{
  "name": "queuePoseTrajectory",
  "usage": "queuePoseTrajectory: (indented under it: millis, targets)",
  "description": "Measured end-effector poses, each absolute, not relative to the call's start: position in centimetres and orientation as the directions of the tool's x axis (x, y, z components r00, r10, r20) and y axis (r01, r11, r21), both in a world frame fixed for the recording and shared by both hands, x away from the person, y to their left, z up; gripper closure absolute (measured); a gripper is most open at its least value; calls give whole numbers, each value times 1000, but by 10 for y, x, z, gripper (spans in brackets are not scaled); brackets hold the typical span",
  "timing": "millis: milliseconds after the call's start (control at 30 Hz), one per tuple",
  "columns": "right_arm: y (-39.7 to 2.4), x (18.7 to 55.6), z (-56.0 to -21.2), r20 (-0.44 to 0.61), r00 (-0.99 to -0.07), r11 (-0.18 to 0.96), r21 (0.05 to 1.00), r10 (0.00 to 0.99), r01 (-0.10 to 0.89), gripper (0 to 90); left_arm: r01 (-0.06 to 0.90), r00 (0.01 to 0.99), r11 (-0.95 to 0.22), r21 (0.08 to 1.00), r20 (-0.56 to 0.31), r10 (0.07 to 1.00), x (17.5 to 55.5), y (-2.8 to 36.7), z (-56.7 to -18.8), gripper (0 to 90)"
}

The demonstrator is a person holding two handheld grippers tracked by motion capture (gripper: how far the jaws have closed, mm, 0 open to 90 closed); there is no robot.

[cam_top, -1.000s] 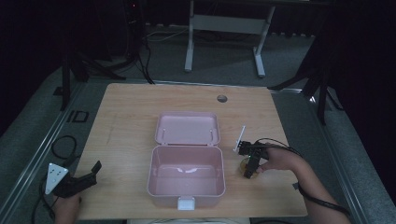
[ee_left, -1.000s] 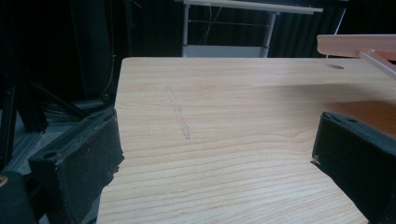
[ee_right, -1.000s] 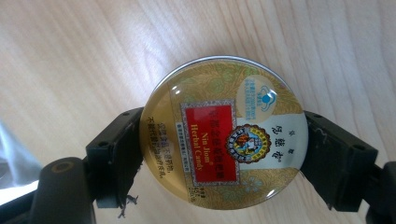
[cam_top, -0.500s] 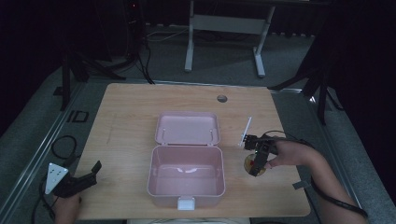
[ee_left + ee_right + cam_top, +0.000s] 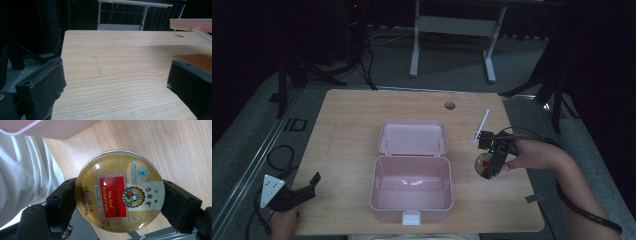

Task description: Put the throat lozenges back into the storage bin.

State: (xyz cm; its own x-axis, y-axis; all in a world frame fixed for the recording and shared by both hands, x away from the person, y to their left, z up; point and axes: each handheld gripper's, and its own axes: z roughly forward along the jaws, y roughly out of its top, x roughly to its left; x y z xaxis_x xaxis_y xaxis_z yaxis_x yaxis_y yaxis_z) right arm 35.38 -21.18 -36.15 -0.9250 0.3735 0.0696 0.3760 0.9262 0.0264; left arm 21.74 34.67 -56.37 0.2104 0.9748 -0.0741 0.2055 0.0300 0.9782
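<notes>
A round gold candy tin with a red label sits clamped between the two jaws of my right gripper. In the high view that tin is held above the wood just right of an open pink box, and my right gripper is shut on it. The box's lid lies folded back behind it. At the table's front left corner, my left gripper rests open with nothing in it. Its two jaws stand wide apart over bare wood in the left gripper view, left gripper.
The wooden table has a round cable hole near its far edge. A white stick lies right of the lid. A metal stand and dark tripod legs stand on the floor beyond.
My right gripper has swung from beside the box outward to the right and now holds the candy tin lifted off the table. The left gripper has not moved.
</notes>
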Motion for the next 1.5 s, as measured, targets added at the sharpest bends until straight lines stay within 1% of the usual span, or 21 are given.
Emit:
queuePoseTrajectory:
  millis: [200, 367, 733, 800, 833, 900, 1100, 1367, 1500]
  targets:
    - [-203, 352, -357, 66, -937, 938, 39, 342, 345, 203, 207, 210, 30, 978, -74, 975, 217, 347, -564, 20]
    - [-189, 350, -352, 74, -949, 950, 44, 307, 310, 203, 207, 210, 30, 978, -75, 975, 218, 347, -564, 20]
    - [-135, 346, -347, 79, -979, 979, 74, 186, 192, 203, 207, 214, 32, 978, -77, 974, 217, 347, -564, 20]
    - [-125, 345, -347, 81, -983, 983, 70, 166, 172, 203, 207, 214, 33, 978, -78, 974, 217, 347, -564, 20]
    - [-112, 344, -349, 89, -986, 986, 69, 143, 149, 203, 207, 215, 32, 978, -77, 974, 217, 347, -564, 20]
    - [-108, 343, -349, 87, -987, 988, 69, 133, 140, 203, 206, 215, 33, 978, -78, 974, 217, 347, -564, 20]
    - [-74, 337, -353, 93, -994, 996, 54, 64, 69, 203, 205, 217, 31, 978, -76, 973, 217, 347, -564, 20]
    - [-61, 335, -359, 98, -994, 998, 39, 43, 47, 203, 205, 218, 30, 978, -76, 973, 217, 347, -564, 20]
    - [-59, 335, -373, 120, -992, 999, 17, 39, 41, 203, 205, 217, 30, 978, -75, 973, 217, 347, -564, 19]
